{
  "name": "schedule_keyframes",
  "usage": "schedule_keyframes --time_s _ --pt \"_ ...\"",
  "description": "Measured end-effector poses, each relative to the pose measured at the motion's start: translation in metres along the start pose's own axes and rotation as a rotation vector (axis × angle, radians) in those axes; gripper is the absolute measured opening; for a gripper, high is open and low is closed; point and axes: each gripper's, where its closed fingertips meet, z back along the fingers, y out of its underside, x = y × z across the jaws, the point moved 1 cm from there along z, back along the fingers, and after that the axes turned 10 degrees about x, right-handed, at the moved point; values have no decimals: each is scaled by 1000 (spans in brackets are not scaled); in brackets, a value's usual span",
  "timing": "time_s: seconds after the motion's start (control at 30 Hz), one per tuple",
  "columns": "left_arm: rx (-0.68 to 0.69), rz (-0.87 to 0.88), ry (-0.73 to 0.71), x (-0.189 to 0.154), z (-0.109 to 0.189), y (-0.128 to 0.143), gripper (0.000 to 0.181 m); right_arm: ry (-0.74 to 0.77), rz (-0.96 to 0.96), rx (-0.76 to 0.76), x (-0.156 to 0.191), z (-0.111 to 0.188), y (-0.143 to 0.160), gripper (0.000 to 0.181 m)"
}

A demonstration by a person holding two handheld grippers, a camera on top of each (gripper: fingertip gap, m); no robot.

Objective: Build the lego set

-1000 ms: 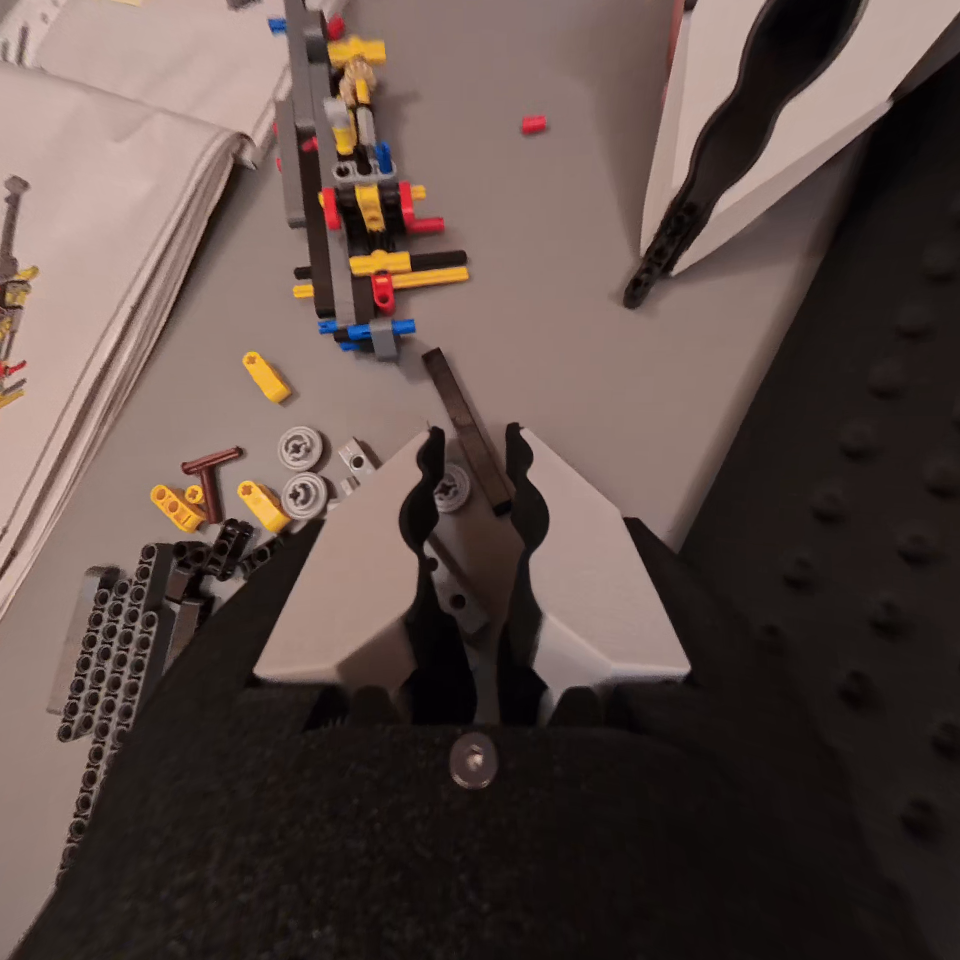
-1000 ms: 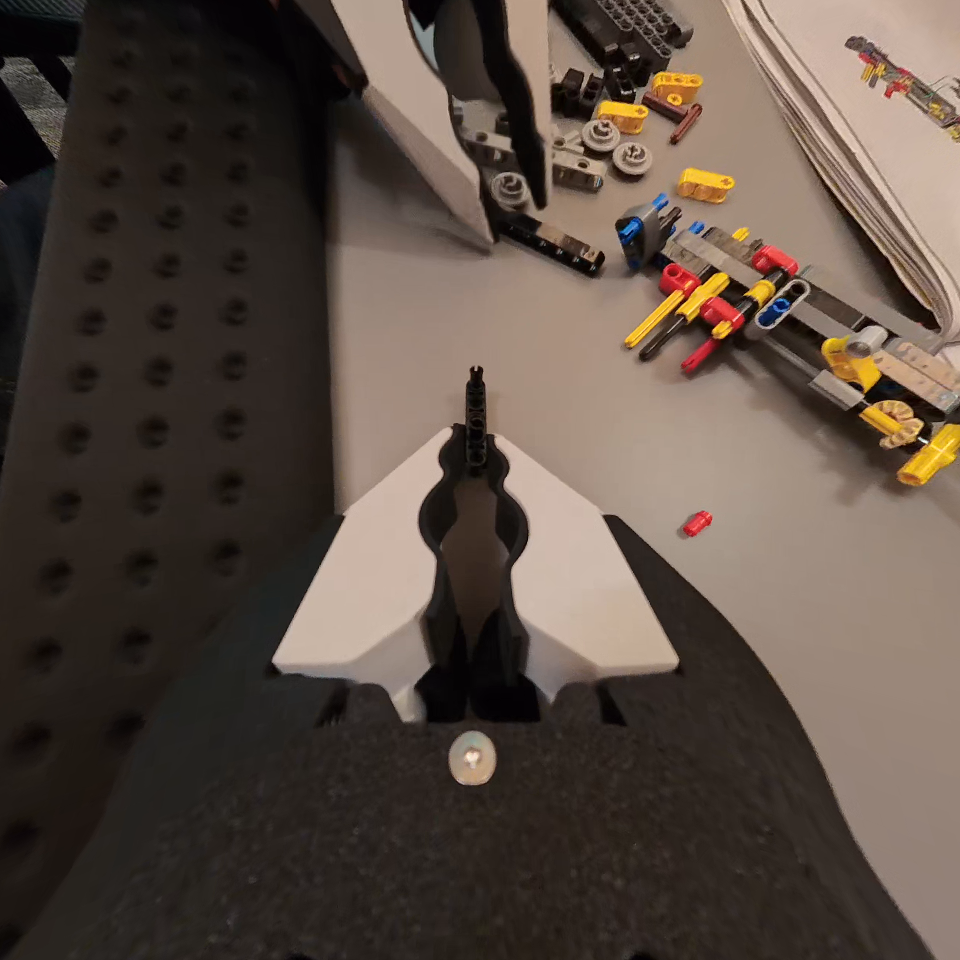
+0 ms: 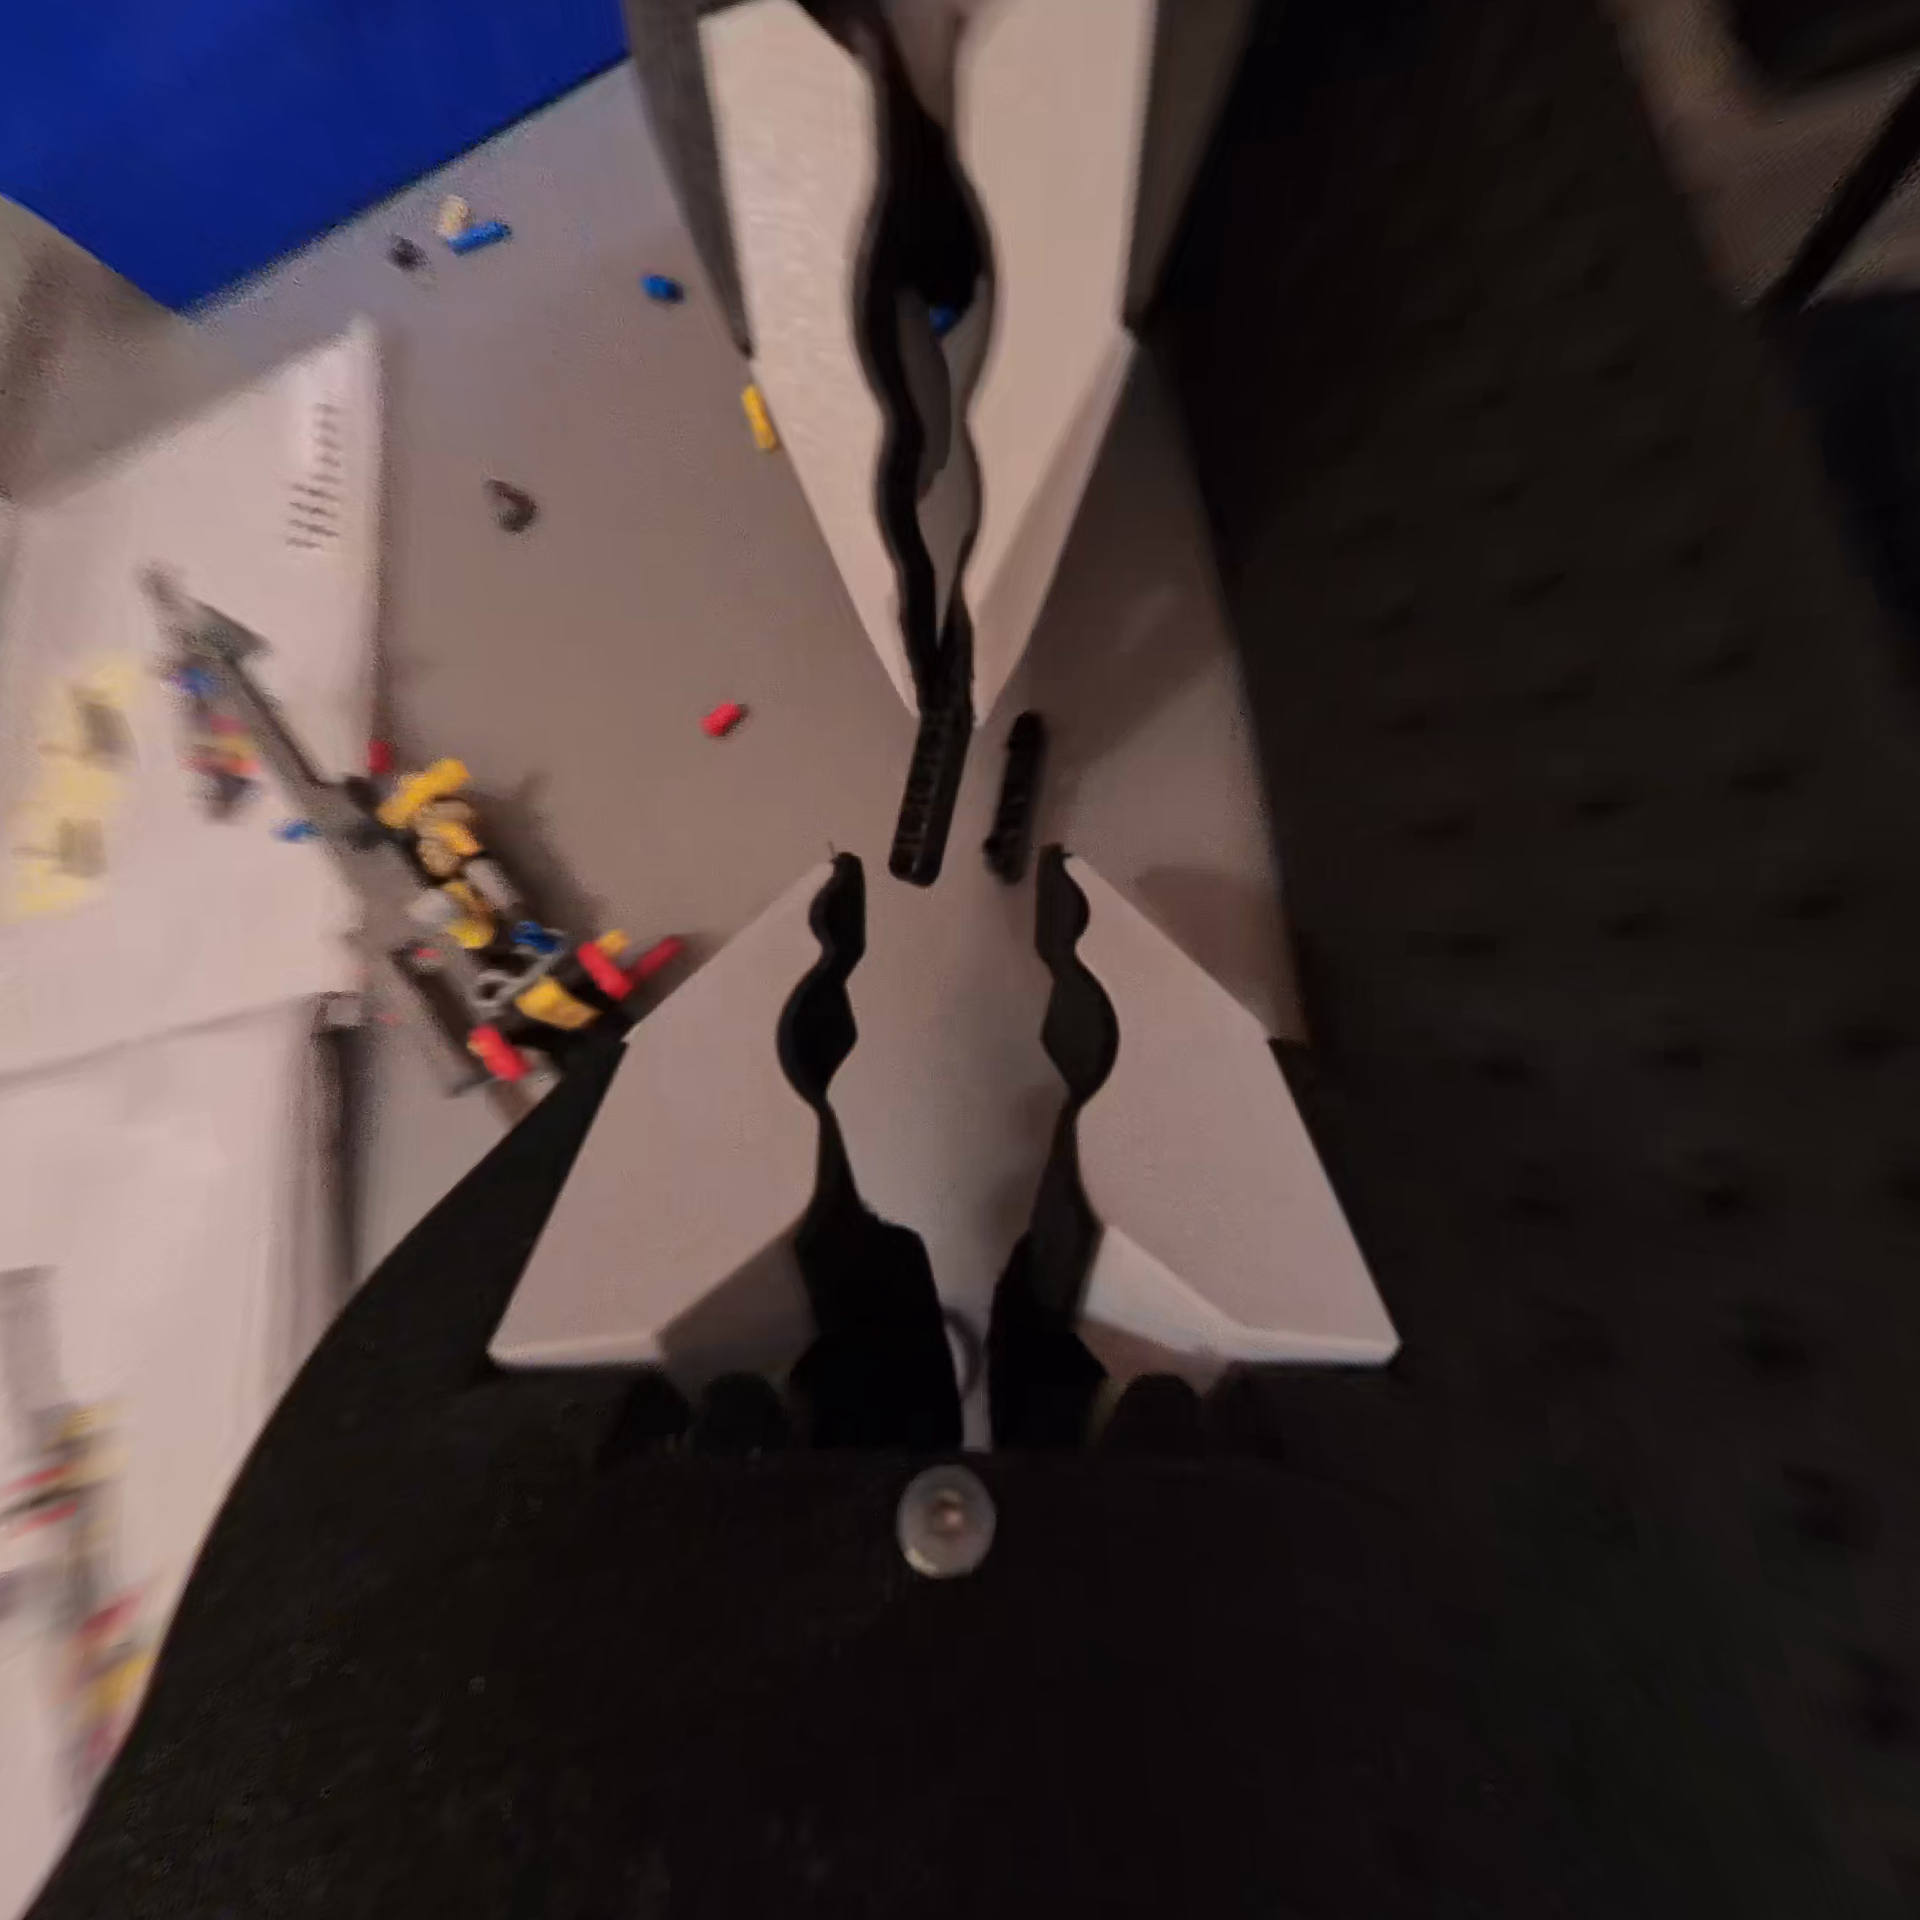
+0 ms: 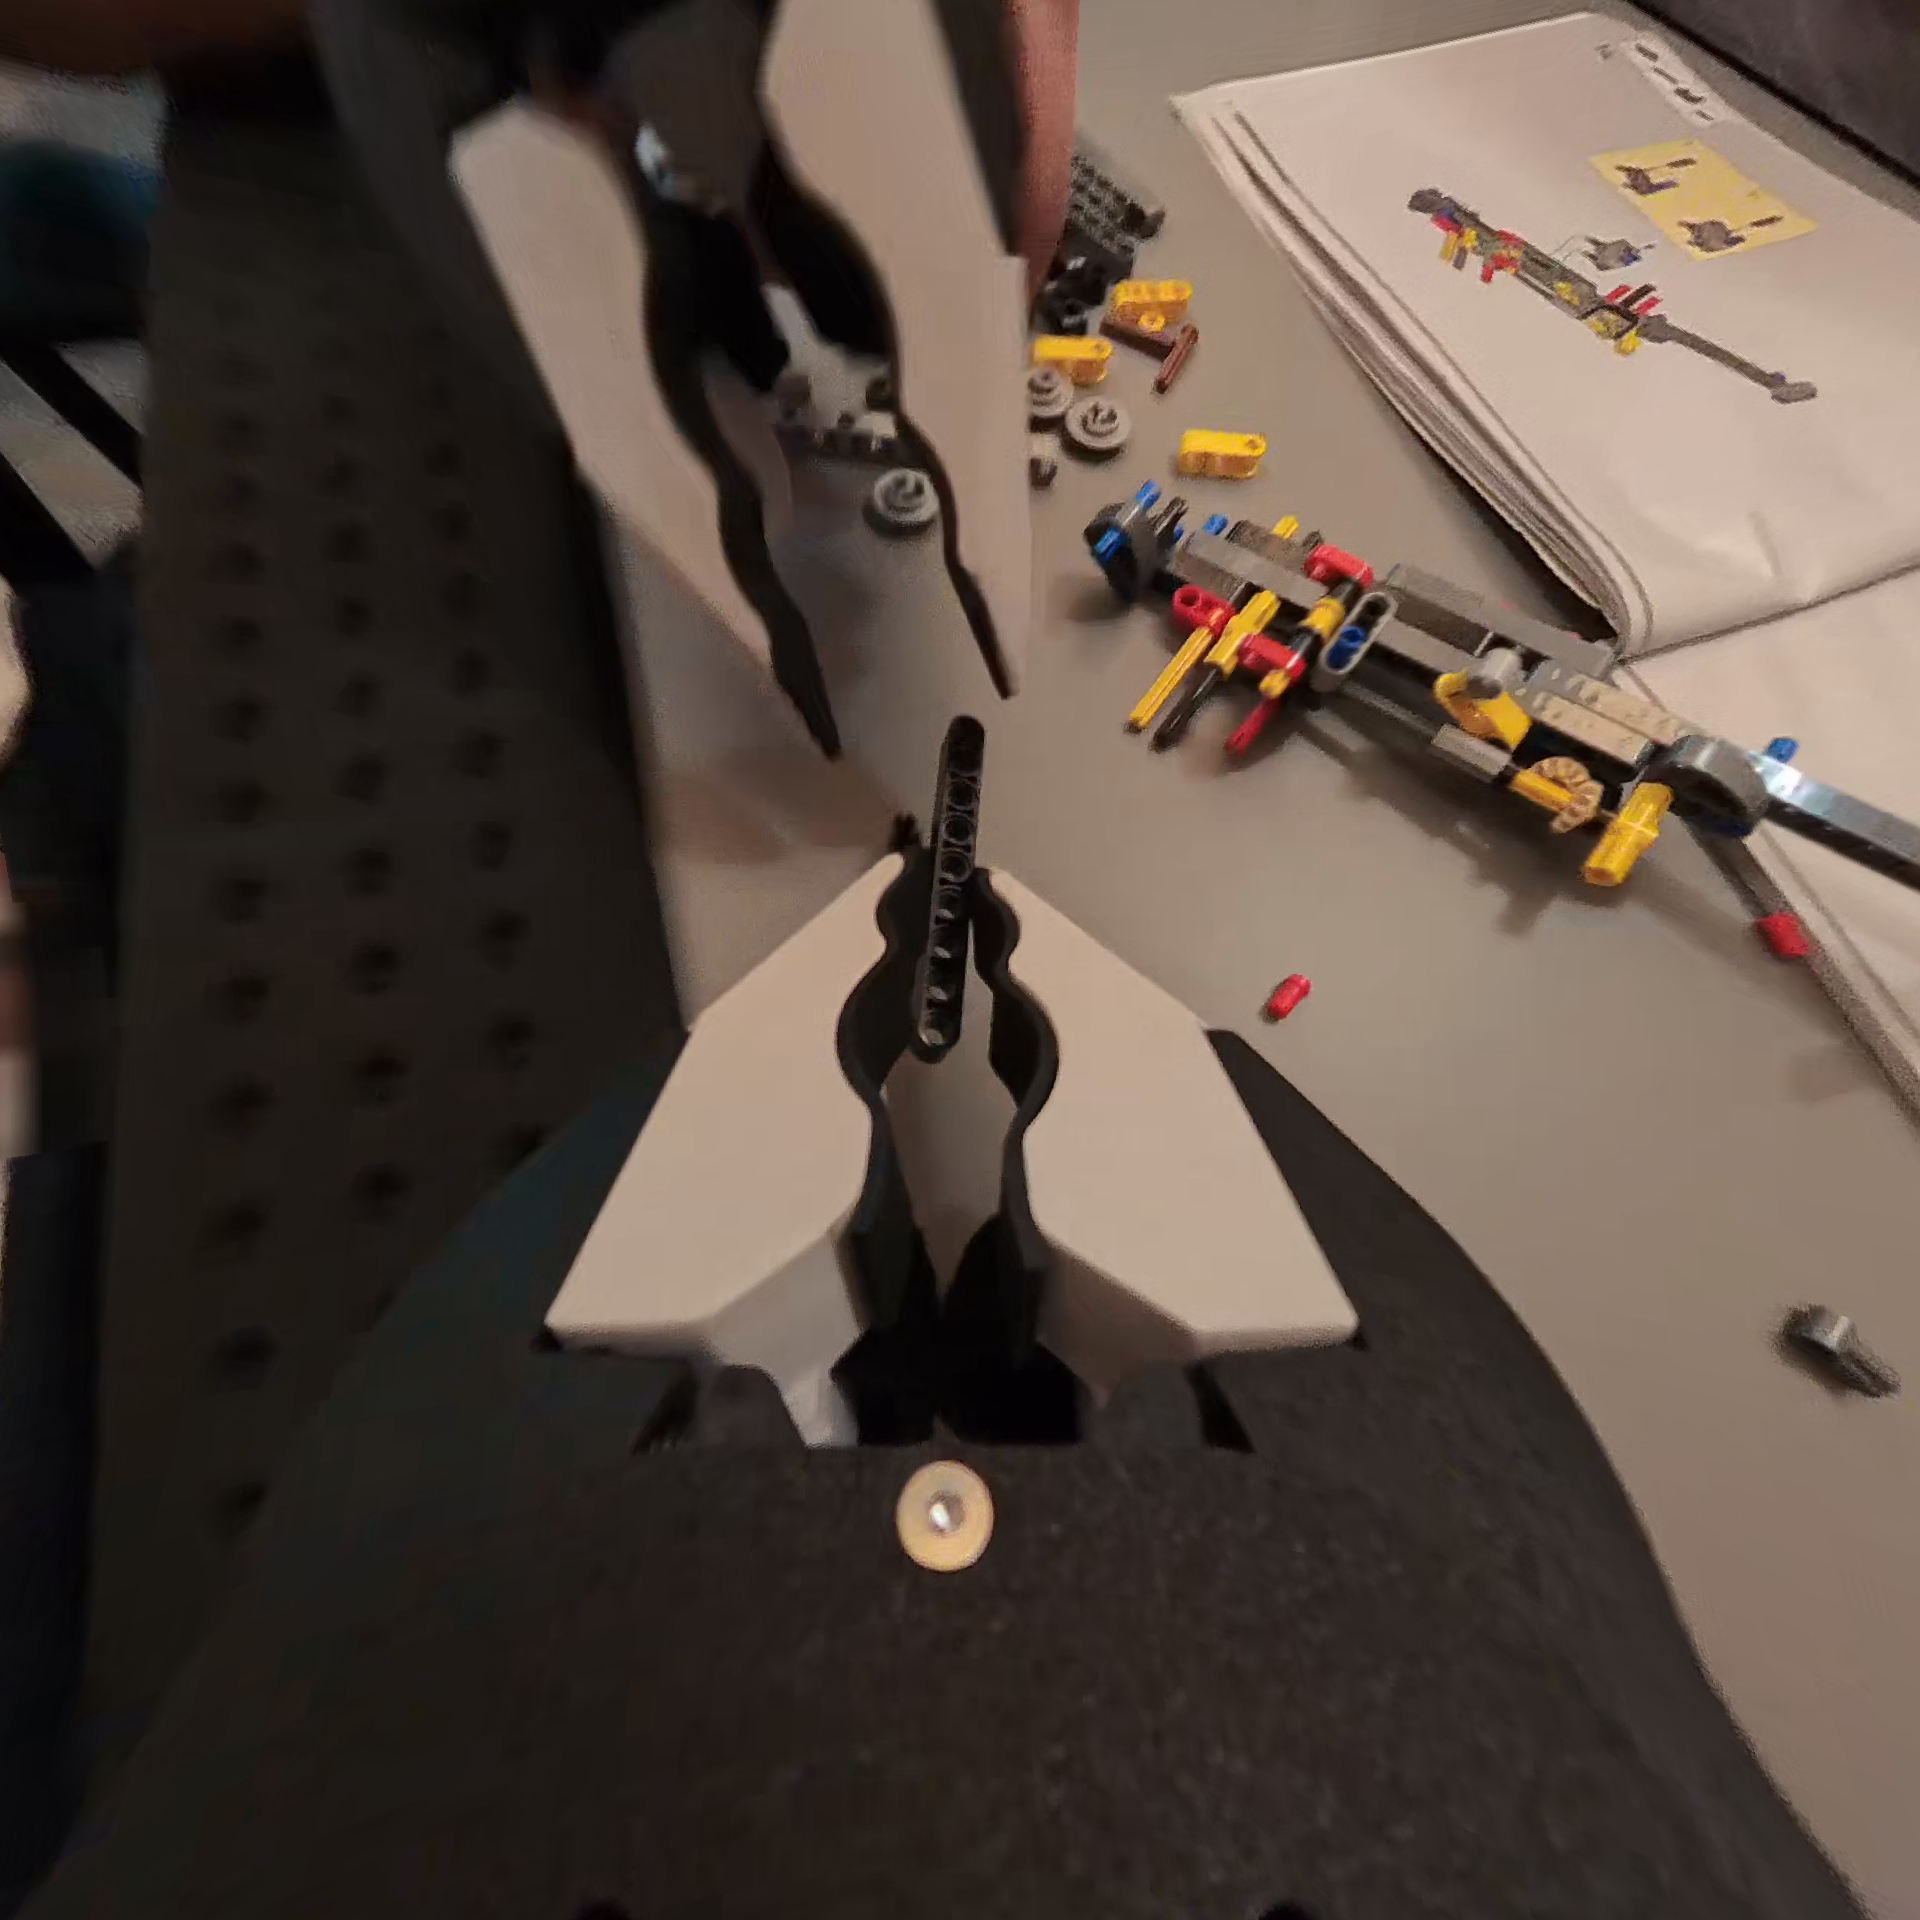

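My right gripper (image 4: 951,862) is shut on a black beam with holes (image 4: 956,883), which sticks out forward above the grey table (image 4: 1195,1195). My left gripper (image 3: 948,862) is open and empty, and faces the right gripper tip to tip. In the left wrist view the beam (image 3: 930,790) points into the gap of my open jaws, with its end just short of the fingertips. The left gripper also shows in the right wrist view (image 4: 914,717), just beyond the beam's far end. The partly built model (image 4: 1403,665) lies on the table to the right.
An open instruction booklet (image 4: 1558,364) lies at the far right. Loose yellow, grey and black parts (image 4: 1122,343) lie behind the left gripper. A small red pin (image 4: 1286,997) and a grey piece (image 4: 1839,1351) lie alone on the table. Black foam (image 4: 312,831) borders the left. My right tips are roughly 7 centimeters from the small red pin (image 4: 1286,997). The left camera catches it too, in the left wrist view (image 3: 729,721).
My left gripper has left the loose parts, opened wider and swung round to face the right gripper. The right gripper has brought the beam towards it; more of the beam shows.
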Motion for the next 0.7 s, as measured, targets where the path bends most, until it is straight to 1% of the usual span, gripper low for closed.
schedule_keyframes --time_s 0.03,0.07,0.1,0.17,0.2,0.23,0.27,0.3,0.33,0.37,0.43,0.47,0.53,0.7 --pt "-55 72 83 -3 3 -4 27 24 25 7 3 -1 2 6" --pt "-111 103 126 -3 7 -9 21 36 31 0 5 -1 4 7" --pt "-129 112 131 -1 9 -11 20 11 37 -27 11 0 2 6" --pt "-71 100 142 0 1 -3 25 16 38 -114 13 4 -7 6" --pt "-50 98 160 -2 -3 0 25 17 34 -122 12 4 -7 7" --pt "-49 95 184 -5 -7 0 24 13 40 -120 12 4 -7 7" --pt "-52 88 207 -9 -9 0 15 10 48 -122 12 4 -7 6" --pt "-61 81 202 -9 -10 -1 9 1 47 -115 13 3 -5 7" --pt "-74 74 189 -7 -9 -2 8 -9 43 -103 13 1 -3 7" --pt "-81 79 186 -6 -9 -3 9 -8 44 -104 12 1 -2 6" --pt "-89 115 197 -4 -9 -3 18 -5 50 -105 12 2 -1 6" --pt "-97 129 213 -5 -9 -4 18 0 51 -94 11 1 0 7" --pt "-106 144 237 -7 -9 -5 7 22 69 -79 10 0 3 7" --pt "-118 164 281 -8 -10 -4 7 23 78 -54 10 -3 7 6"
